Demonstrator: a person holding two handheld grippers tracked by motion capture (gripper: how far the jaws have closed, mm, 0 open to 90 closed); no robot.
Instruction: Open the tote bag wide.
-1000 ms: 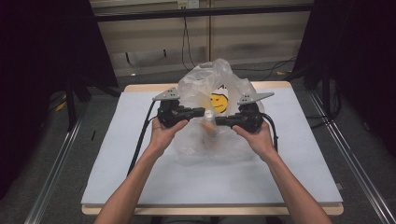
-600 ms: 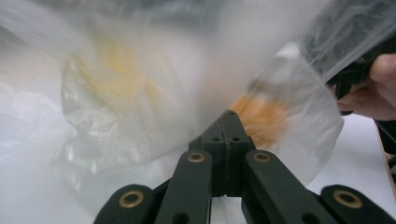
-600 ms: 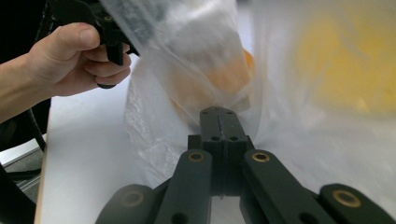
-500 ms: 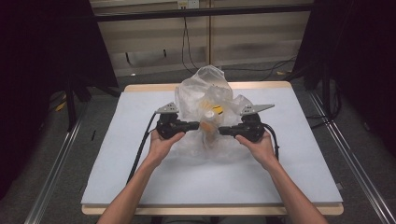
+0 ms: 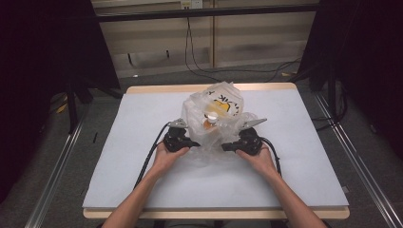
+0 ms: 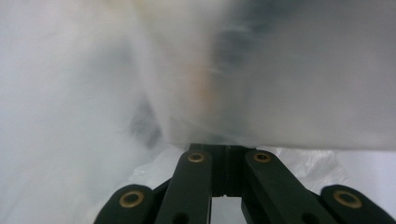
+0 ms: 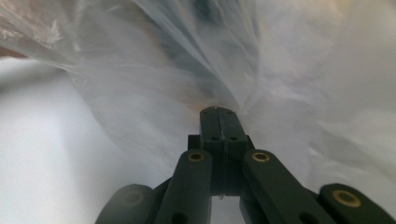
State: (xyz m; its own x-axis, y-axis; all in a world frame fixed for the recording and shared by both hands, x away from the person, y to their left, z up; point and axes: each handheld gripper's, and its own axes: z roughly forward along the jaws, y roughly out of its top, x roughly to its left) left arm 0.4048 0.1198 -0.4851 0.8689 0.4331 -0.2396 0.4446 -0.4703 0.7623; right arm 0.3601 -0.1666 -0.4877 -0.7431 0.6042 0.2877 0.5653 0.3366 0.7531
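A clear plastic bag [image 5: 219,100] with a yellow smiley print sits crumpled on the white table top [image 5: 294,156]. Through the film I see a small orange bottle [image 5: 211,120] with a white cap, upright inside. My left gripper [image 5: 194,142] is low over the table at the bag's left side, its jaws together on the film. My right gripper [image 5: 226,146] mirrors it at the bag's right side. In the left gripper view the closed gripper [image 6: 227,148] disappears under blurred plastic [image 6: 280,84]. In the right gripper view the closed gripper [image 7: 218,112] pinches a fold of the bag [image 7: 154,88].
The table has a wooden rim [image 5: 209,88] at the back, and dark frames and floor cables [image 5: 199,52] lie beyond it. Black cables [image 5: 152,154] trail from each gripper across the table. Both forearms come in from the near edge.
Both hands have come down toward the table with the bag pinched between them. The bag has sunk with them and now bunches up behind the grippers.
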